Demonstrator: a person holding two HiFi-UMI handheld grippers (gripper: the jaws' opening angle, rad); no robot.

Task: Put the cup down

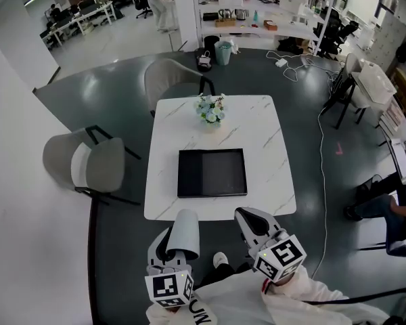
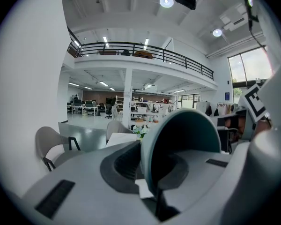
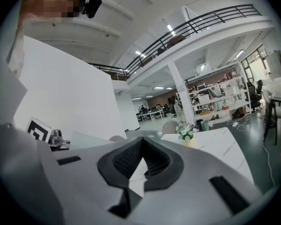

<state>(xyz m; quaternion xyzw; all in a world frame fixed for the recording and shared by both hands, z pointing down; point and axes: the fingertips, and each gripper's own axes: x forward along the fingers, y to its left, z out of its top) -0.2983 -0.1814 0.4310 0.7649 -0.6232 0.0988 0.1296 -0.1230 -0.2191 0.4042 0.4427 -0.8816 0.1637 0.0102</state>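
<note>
Left gripper (image 2: 146, 170) has the cup (image 1: 184, 234) pinched by its wall. The jaws are only narrowly apart, one finger inside the rim and one outside. The cup is in the air on the near side of the black tray (image 1: 212, 172), just short of the white marble table (image 1: 257, 127), with its mouth turned back toward the person. Right gripper (image 3: 141, 154) sits beside it, also near of the tray, jaws closed tip to tip on nothing. Flowers (image 1: 210, 108) stand beyond the tray.
</note>
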